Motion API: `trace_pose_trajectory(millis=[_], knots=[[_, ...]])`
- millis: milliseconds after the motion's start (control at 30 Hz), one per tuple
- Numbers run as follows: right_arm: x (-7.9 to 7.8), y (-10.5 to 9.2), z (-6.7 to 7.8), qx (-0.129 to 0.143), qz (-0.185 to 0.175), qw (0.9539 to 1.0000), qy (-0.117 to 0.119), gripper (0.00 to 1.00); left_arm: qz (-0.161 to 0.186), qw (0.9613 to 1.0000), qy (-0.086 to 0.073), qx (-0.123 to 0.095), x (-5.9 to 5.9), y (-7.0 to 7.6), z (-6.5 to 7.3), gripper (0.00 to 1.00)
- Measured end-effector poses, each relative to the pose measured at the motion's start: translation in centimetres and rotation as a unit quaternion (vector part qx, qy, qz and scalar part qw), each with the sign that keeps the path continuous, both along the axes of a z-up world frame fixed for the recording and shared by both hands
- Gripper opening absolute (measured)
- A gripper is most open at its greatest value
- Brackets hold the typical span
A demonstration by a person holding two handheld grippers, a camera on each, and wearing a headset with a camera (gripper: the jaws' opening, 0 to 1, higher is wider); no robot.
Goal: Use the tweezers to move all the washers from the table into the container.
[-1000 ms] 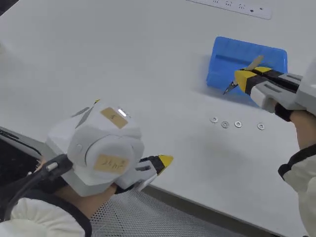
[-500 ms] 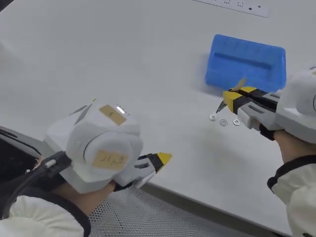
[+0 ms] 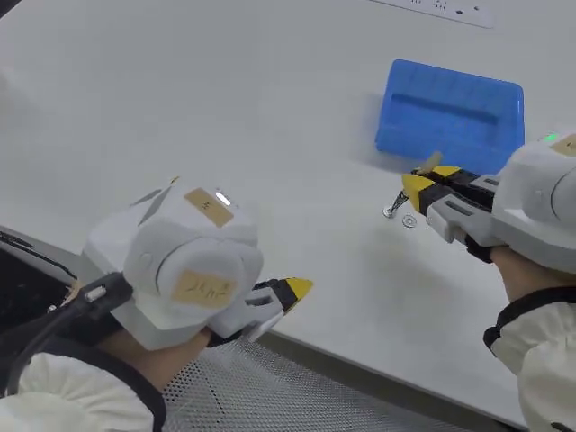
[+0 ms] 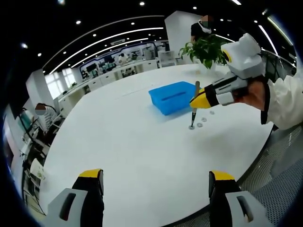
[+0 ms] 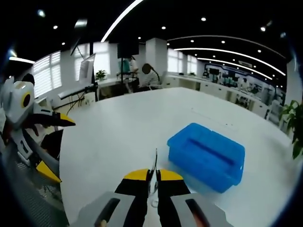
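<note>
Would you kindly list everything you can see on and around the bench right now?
Table: one, white.
Container: one, blue, far right of the table.
Washers: about four, silvery, in a row before the container.
Tweezers: one, metal, tip at the end washer.
Power strip: one, white, far edge.
Plant: one, green, beyond the table.
Left gripper: white, yellow tips, open, near edge.
Right gripper: same colours, shut on the tweezers.

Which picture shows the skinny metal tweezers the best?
The left gripper view: the thin grey metal tweezers stand side-on, tip down by the small metal washers. In the head view the right gripper covers most of them; in the right gripper view they are a thin end-on sliver.
</note>
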State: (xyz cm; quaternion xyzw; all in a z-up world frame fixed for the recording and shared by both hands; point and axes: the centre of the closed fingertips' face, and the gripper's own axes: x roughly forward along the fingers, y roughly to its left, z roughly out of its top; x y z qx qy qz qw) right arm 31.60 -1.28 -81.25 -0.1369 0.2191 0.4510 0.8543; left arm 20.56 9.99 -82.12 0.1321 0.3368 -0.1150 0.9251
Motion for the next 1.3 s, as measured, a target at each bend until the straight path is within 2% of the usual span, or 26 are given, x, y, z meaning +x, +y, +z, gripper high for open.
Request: trace_pose_trajectory(millis=[33, 100, 267, 467, 567, 700, 867, 1133, 1233, 1300], knots=[[-0.1, 0.1, 0.0, 0.000, 0.004, 1.0000, -0.009, 0.02, -0.001, 1.0000, 0.000, 0.001, 0.0, 0.0, 0.0, 0.94], [-0.1, 0.0, 0.0, 0.001, 0.003, 0.9999, -0.012, 0.02, -0.001, 1.0000, -0.001, 0.000, 0.0, -0.1, 0.0, 0.94], [0.2, 0.1, 0.0, 0.028, -0.018, 0.9994, 0.012, 0.02, -0.002, 1.0000, -0.001, -0.001, 0.0, -0.1, 0.0, 0.94], [0.2, 0.2, 0.0, 0.028, -0.021, 0.9993, 0.009, 0.01, -0.002, 1.0000, -0.001, -0.001, 0.0, -0.1, 0.1, 0.94], [0.2, 0.2, 0.0, 0.017, -0.019, 0.9996, 0.010, 0.01, 0.000, 1.0000, -0.004, -0.003, 0.0, -0.1, 0.2, 0.94], [0.2, 0.1, 0.0, 0.025, -0.028, 0.9986, 0.036, 0.01, 0.000, 1.0000, -0.004, -0.002, 0.0, 0.0, 0.2, 0.94], [0.1, -0.1, 0.5, 0.039, -0.033, 0.9975, 0.049, 0.01, 0.000, 1.0000, -0.006, -0.003, 0.0, 0.0, 0.2, 0.94], [0.0, -0.5, 1.0, 0.017, -0.019, 0.9993, 0.026, 0.01, 0.001, 1.0000, -0.009, -0.003, 0.1, 0.0, 0.3, 0.93], [0.0, -0.5, 1.2, -0.009, -0.002, 1.0000, 0.003, 0.01, 0.001, 1.0000, -0.008, -0.001, 0.0, 0.0, 0.3, 0.93], [-0.1, -0.4, 1.4, -0.014, 0.004, 0.9999, -0.004, 0.01, 0.001, 1.0000, -0.009, -0.001, 0.1, 0.0, 0.3, 0.93]])
